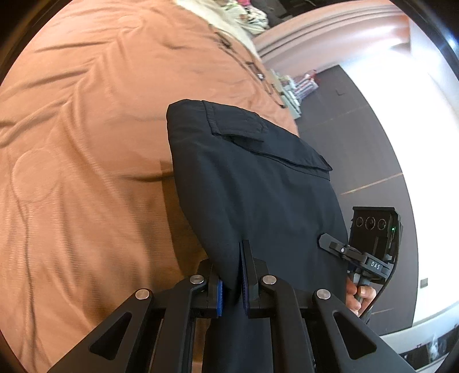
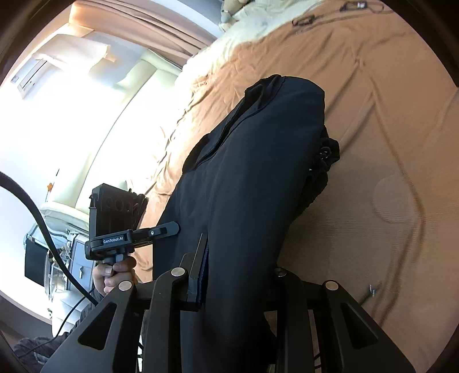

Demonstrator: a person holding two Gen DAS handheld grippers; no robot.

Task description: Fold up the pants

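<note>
- Fabric of the dark navy pants (image 1: pixel 252 183) sits pinched in the left claw (image 1: pixel 231 287), whose blue ribbed pads (image 1: pixel 219 298) are clamped tight on a fold of the cloth.
- Right claw (image 2: pixel 238 275) is likewise clamped on the pants (image 2: pixel 258 172); one black finger presses the cloth from the left, while the other is hidden under the fabric.
- From both claws the pants stretch away, lifted at the near end, the far end resting on the bed.
- A flapped pocket (image 1: pixel 258 137) shows on the pants in the left wrist view; a bunched waistband with a drawcord (image 2: pixel 324 160) shows in the right wrist view.
- Lettering "DAS" (image 1: pixel 375 265) is readable on the right claw's body as seen from the left wrist, and "GenRobot.AI" (image 2: pixel 113 240) on the left claw's body seen from the right wrist.
- A hand (image 2: pixel 114 275) grips the left handle; another hand (image 1: pixel 358 298) grips the right one.
- Beneath lies the bed with an orange-brown bedspread (image 1: pixel 86 143), wrinkled, with a pale blanket (image 2: pixel 252 25) at its far end.
- Beyond the bed are a dark floor (image 1: pixel 358 143) and bright curtains (image 2: pixel 137 23).
</note>
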